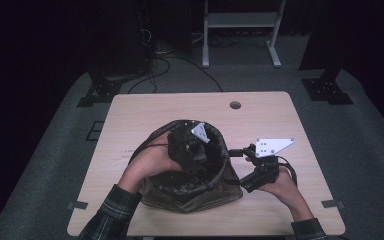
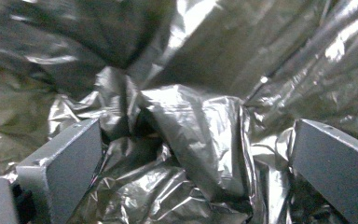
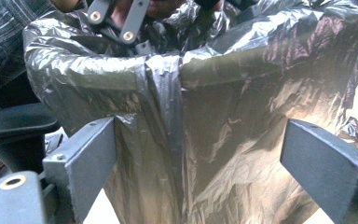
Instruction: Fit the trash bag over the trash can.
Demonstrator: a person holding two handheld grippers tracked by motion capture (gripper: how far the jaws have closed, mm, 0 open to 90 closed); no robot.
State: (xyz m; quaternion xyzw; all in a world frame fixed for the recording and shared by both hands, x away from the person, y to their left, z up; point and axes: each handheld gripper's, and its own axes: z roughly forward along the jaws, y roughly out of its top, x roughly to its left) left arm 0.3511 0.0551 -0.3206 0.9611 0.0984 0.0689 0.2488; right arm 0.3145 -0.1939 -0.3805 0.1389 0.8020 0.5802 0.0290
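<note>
From the high view, a bin [image 1: 190, 192] lined with a black bag [image 1: 215, 150] stands near the front of the tabletop [image 1: 270, 115]. The left claw [image 1: 192, 150] reaches down inside the bag; the right claw [image 1: 237, 172] sits just beside the bin's outer wall.

In the left gripper view, the left claw [image 2: 193, 163] gapes wide over crumpled bag [image 2: 191, 121] folds, gripping nothing.

In the right gripper view, the right claw [image 3: 198, 158] stands wide open, facing the bag-covered bin wall [image 3: 233, 116], holding nothing

Pretty dark room, grey carpet [image 1: 360, 135] under a light wooden table [image 1: 260, 112], white metal frame [image 1: 240, 22] at the back, cables [image 1: 165, 70] snaking across the floor.
</note>
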